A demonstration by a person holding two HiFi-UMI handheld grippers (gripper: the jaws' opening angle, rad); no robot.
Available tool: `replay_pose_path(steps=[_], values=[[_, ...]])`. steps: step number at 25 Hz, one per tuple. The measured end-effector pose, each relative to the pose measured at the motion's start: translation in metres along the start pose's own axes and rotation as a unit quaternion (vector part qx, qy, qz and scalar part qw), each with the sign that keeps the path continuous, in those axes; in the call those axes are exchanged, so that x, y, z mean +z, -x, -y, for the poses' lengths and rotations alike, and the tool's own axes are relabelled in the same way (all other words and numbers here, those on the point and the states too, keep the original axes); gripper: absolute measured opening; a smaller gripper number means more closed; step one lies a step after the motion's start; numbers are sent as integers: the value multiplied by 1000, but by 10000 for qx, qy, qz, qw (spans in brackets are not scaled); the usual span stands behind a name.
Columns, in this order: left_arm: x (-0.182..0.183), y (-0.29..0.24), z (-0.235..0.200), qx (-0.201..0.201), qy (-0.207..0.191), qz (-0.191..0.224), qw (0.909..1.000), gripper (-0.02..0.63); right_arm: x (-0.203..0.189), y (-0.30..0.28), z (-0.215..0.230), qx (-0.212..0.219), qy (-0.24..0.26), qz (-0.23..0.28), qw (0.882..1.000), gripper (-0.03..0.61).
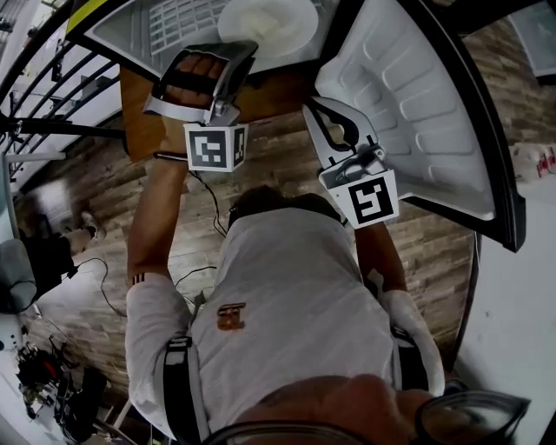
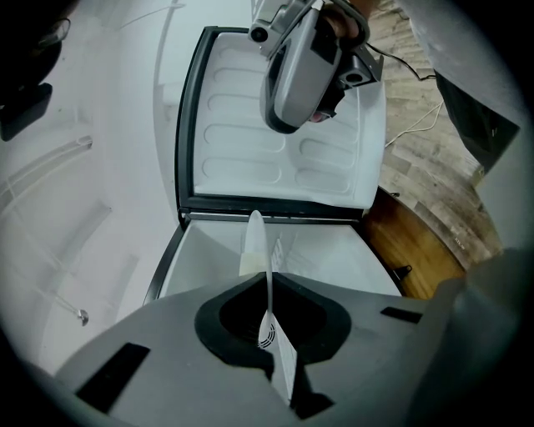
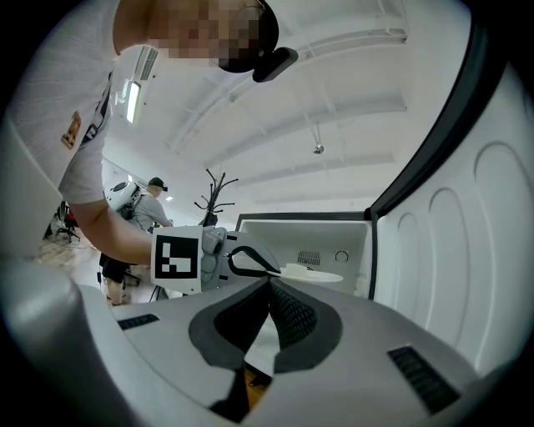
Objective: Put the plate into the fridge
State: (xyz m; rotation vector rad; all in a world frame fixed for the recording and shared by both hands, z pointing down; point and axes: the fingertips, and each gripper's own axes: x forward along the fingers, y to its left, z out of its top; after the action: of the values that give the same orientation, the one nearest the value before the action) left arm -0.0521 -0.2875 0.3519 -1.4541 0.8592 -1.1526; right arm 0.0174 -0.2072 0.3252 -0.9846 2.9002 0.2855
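The white plate (image 1: 268, 24) hangs level at the mouth of the open fridge (image 1: 174, 26), with my left gripper (image 1: 236, 50) shut on its near rim. In the left gripper view the plate (image 2: 255, 242) shows edge-on, pinched between the pads over the fridge's white inside (image 2: 334, 254). My right gripper (image 1: 316, 113) is shut with nothing in it, to the right of the plate beside the open fridge door (image 1: 426, 104). In the right gripper view its jaws (image 3: 269, 288) point at the left gripper (image 3: 204, 258) and the plate (image 3: 315, 273) in front of the fridge compartment (image 3: 338, 238).
The open door (image 3: 467, 250) stands close on the right, its moulded inner side towards the grippers. A brown wooden surface (image 1: 269, 91) lies below the fridge opening. Cables (image 1: 207, 195) trail on the plank floor. Black railings (image 1: 52, 87) stand at the left, and another person (image 3: 150, 208) is in the background.
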Motion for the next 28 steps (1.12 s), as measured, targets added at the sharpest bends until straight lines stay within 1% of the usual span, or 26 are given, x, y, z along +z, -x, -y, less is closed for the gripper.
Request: replay_pose_path(steps=[3, 8, 19, 28], values=[[-9, -14, 6, -64, -39, -45, 10000, 26, -8, -6, 4, -4, -27, -28, 10000, 32], [-13, -31, -2, -126, -65, -55, 9999, 26, -3, -7, 12, -93, -76, -40, 9999, 32], [-23, -71, -2, -332, -132, 24, 9994, 26, -5, -16, 27, -324, -19, -206, 9993, 32], [-40, -102, 4, -496, -89, -18, 9987, 26, -6, -32, 36, -420, -11, -226, 9989, 32]])
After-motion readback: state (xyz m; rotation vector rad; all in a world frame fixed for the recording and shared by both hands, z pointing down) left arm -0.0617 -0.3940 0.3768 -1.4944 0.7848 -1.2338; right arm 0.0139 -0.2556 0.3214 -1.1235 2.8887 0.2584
